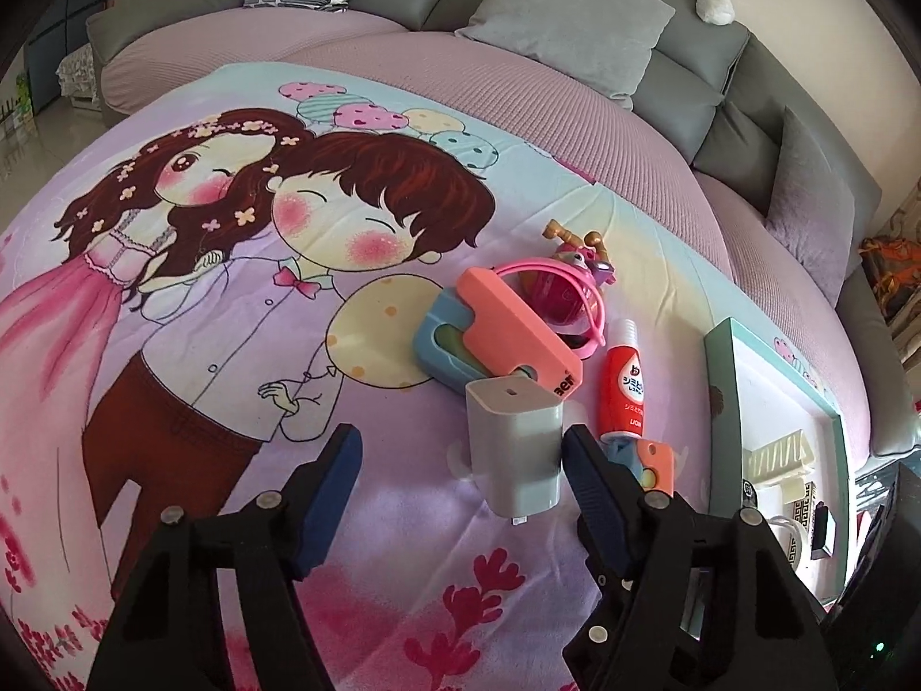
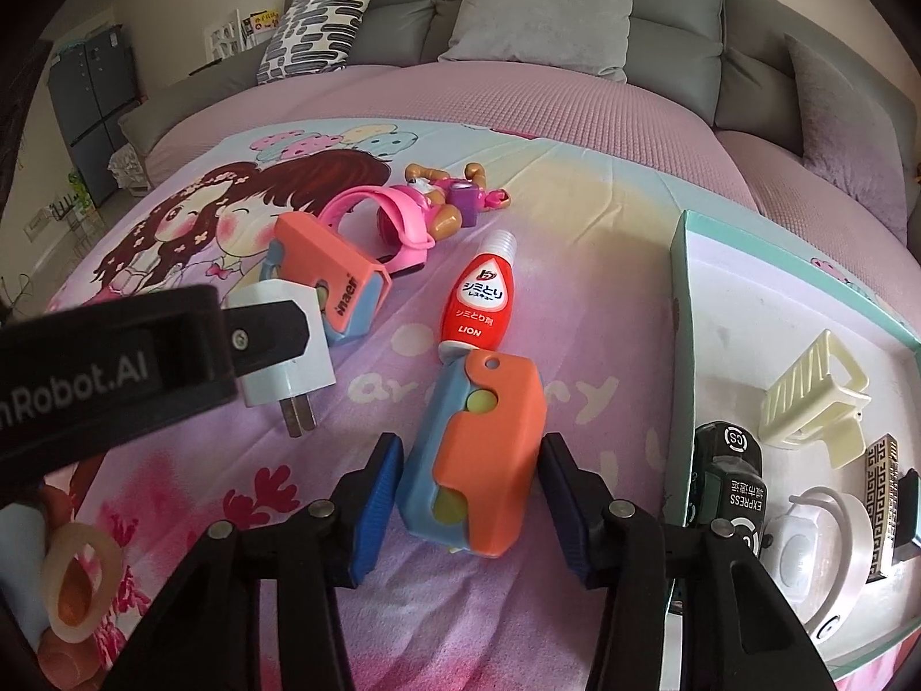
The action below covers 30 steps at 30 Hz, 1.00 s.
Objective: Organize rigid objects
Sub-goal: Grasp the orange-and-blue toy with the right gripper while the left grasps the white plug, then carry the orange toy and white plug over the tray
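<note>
While the smooth white boxy charger [image 1: 514, 455] lies on the fuzzy blanket [image 1: 172, 316], left tongs [image 1: 460, 475] gape around it; right tongs [image 2: 469, 495] sit open, straddling the orange-blue plastic toy [image 2: 472, 455].

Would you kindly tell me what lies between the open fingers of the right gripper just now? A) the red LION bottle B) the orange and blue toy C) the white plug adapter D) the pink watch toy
B: in the right wrist view the orange and blue toy lies between the right gripper fingers, which stand apart on either side of it; the red LION bottle lies just beyond it.
</note>
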Motion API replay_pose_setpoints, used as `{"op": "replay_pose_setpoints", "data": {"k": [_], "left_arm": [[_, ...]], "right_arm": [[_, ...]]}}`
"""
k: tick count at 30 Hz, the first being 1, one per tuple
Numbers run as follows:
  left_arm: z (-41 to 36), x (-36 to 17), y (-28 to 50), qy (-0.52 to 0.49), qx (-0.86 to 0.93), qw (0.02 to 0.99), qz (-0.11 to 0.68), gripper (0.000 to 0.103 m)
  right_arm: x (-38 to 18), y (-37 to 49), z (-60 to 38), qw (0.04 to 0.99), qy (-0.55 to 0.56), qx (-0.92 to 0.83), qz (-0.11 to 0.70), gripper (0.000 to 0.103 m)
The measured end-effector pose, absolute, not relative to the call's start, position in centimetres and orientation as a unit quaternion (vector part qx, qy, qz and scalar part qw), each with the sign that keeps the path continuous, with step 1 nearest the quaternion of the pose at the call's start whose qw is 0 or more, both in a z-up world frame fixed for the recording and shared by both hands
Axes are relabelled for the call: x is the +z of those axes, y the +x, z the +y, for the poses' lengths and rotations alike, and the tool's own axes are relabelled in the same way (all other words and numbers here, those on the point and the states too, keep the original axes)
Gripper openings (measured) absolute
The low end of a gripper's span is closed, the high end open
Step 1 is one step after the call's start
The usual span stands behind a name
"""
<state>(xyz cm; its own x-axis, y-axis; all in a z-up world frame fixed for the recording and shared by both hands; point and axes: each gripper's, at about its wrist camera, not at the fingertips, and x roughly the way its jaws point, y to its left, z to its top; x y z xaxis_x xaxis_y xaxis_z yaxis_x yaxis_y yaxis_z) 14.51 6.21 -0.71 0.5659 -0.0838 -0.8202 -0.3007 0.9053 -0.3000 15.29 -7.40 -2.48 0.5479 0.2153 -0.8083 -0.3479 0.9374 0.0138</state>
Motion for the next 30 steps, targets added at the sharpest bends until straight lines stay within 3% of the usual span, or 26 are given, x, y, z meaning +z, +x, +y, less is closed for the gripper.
{"op": "replay_pose_setpoints", "data": {"k": [5,10,18,22,30], "left_arm": [[5.9,-1.3,14.7,-0.211,0.058,0.858,0.464,0.057],[6.4,-1.7,14.6,-0.232,0.054,0.857,0.457,0.038],[6.2,-1.3,14.6,-0.226,0.053,0.86,0.454,0.036],[6.6,-0.6,14.3,-0.222,0.063,0.865,0.446,0.029],[7.0,0.2,13.9,-0.217,0.071,0.871,0.434,0.028]], "right_arm": [[-2.6,15.3,-7.1,0.877,-0.079,0.16,0.445,0.052],[-2.6,15.3,-7.2,0.878,-0.077,0.16,0.444,0.051],[-2.4,15.4,-7.5,0.878,-0.062,0.167,0.445,0.05],[-1.9,15.4,-8.3,0.877,-0.033,0.175,0.446,0.048],[-0.8,15.3,-9.2,0.883,-0.017,0.169,0.437,0.046]]}}
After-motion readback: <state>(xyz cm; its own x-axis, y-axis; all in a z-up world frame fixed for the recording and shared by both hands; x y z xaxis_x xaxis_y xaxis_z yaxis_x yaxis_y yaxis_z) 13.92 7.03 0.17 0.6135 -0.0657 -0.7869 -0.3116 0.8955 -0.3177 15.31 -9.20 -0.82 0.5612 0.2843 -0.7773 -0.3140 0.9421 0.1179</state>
